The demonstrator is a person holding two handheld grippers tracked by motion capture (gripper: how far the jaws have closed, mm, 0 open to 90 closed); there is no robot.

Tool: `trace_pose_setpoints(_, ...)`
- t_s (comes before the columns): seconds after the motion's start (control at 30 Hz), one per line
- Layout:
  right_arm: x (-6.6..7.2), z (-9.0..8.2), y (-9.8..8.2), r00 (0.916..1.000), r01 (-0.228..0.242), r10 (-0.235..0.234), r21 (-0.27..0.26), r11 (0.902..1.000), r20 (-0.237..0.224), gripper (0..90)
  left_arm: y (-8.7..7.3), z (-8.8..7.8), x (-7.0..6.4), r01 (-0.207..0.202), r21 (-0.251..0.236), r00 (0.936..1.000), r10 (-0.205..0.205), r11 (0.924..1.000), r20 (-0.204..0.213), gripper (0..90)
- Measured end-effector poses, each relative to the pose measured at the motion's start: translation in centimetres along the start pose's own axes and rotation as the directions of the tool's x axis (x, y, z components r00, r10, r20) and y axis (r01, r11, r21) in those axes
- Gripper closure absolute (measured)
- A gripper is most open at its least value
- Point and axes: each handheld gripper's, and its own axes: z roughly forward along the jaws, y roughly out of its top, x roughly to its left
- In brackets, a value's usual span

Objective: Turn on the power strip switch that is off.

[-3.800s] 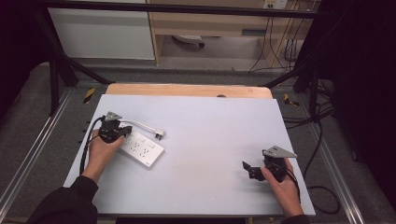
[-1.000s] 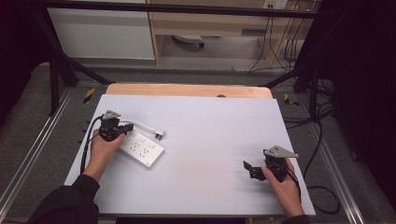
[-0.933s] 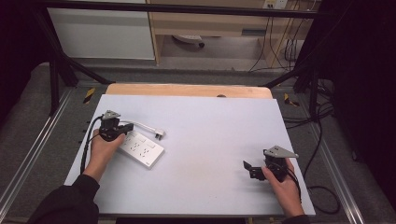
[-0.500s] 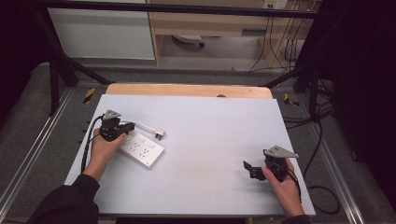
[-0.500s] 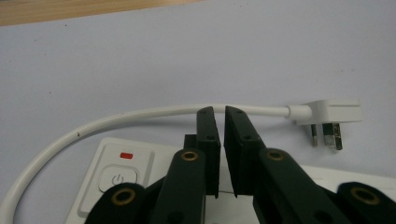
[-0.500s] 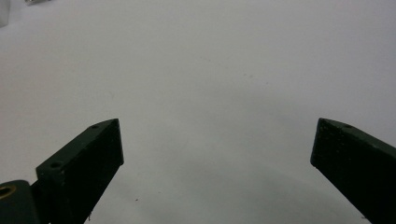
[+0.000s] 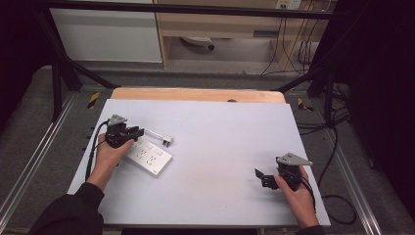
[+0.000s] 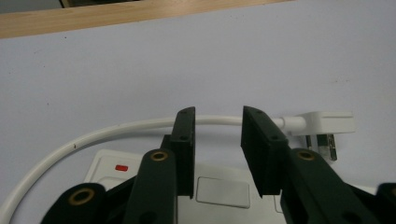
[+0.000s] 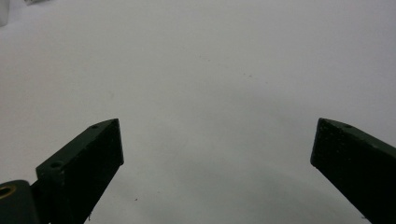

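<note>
Plug (white) lies beyond left hand-held gripper, unobstructed.

No text, label, brand, number or sign can be read anywhere, not on the white power strip, nor on its plug, nor on the pale desk.

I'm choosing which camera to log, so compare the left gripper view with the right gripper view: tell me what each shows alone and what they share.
Left gripper view alone: the power strip with its red switch, its white cable and the plug, with the left gripper open just short of the cable. Right gripper view alone: the right gripper spread wide. Shared: the pale table surface.
</note>
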Motion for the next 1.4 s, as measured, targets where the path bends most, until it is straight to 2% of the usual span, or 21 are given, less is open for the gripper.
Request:
trace_pose_setpoints(0.4, 0.0, 0.0, 0.0, 1.0000, 0.003, -0.003, 0.002, 1.0000, 0.001, 2.9, 0.2, 0.0, -0.3, 0.011, -0.021, 0.9999, -0.011, 0.9997, -0.005, 45.1)
trace_pose_setpoints(0.6, 0.0, 0.0, 0.0, 1.0000, 0.001, -0.001, 0.001, 1.0000, 0.000, 2.9, 0.3, -0.1, -0.3, 0.024, -0.053, 0.9997, -0.024, 0.9983, -0.002, 34.9)
trace_pose_setpoints(0.7, 0.0, 0.0, 0.0, 1.0000, 0.005, -0.005, 0.002, 1.0000, 0.000, 2.9, 0.4, -0.2, -0.3, 0.030, -0.070, 0.9995, -0.030, 0.9971, -0.002, 26.6)
trace_pose_setpoints(0.9, 0.0, 0.0, 0.0, 1.0000, 0.001, -0.001, -0.001, 1.0000, -0.001, 2.9, 0.6, -0.3, -0.5, 0.047, -0.094, 0.9984, -0.044, 0.9945, 0.036, 10.3)
trace_pose_setpoints(1.17, 0.0, 0.0, 0.0, 1.0000, 0.007, -0.007, -0.003, 1.0000, 0.000, 2.9, 1.0, -1.3, -0.6, 0.066, -0.162, 0.9977, -0.062, 0.9845, 0.028, 7.1)
trace_pose_setpoints(1.4, 0.0, 0.0, 0.1, 1.0000, 0.003, -0.003, -0.005, 1.0000, -0.001, 2.9, 1.2, -2.0, -0.6, 0.065, -0.174, 0.9978, -0.062, 0.9825, 0.025, 7.8)
